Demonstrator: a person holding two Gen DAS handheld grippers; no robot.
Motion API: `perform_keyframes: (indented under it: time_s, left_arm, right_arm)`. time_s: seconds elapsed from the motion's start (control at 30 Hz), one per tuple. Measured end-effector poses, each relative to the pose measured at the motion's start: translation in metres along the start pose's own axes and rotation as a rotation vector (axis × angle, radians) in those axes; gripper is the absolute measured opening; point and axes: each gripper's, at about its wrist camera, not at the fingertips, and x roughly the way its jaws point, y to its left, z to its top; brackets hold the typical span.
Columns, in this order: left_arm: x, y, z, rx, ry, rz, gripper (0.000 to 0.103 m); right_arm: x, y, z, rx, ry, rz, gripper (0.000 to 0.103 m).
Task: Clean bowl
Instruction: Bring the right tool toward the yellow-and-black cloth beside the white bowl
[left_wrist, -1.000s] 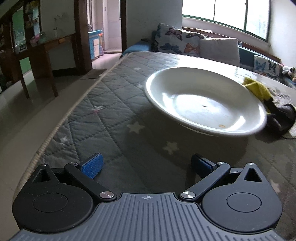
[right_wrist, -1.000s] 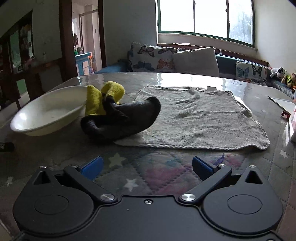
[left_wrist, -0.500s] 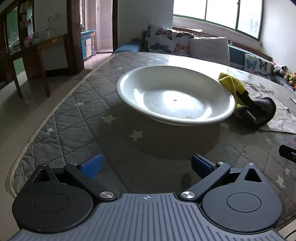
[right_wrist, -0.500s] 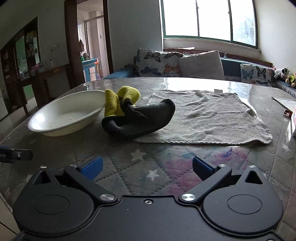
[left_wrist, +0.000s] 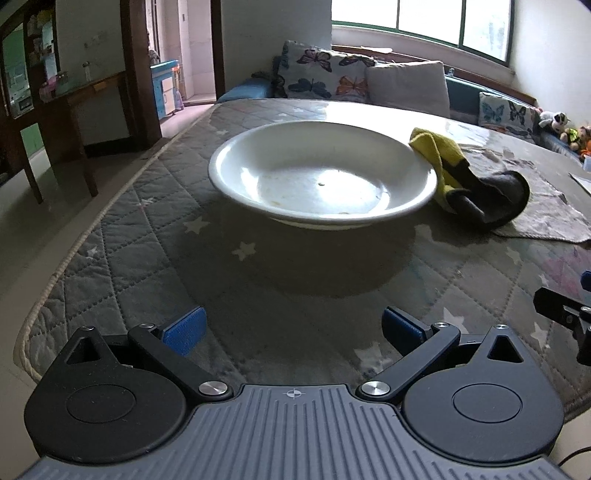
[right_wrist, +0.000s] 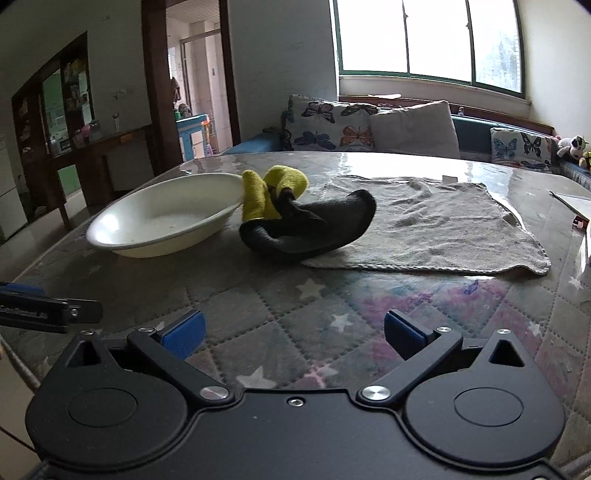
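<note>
The white bowl (left_wrist: 323, 177) sits on the quilted counter (left_wrist: 155, 236), a few specks in its bottom. A yellow and black cloth (right_wrist: 295, 218) lies against its rim, partly on a grey towel (right_wrist: 424, 221). The left tool (left_wrist: 293, 328) is held low in front of the bowl, spread wide and empty. The right tool (right_wrist: 293, 332) faces the cloth, likewise wide apart and holding nothing.

Left gripper (left_wrist: 293, 328) ribbed grey; right gripper (right_wrist: 293, 329) black; blue pads (left_wrist: 184, 329).
</note>
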Motion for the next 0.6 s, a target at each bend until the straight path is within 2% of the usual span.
perform_keyframes:
  time_s: [0.6]
  left_arm:
    - [-0.006, -0.012, -0.005, 0.022, 0.022, -0.017, 0.102]
  right_arm:
    - [-0.003, 0.008, -0.006, -0.008, 0.034, 0.016, 0.103]
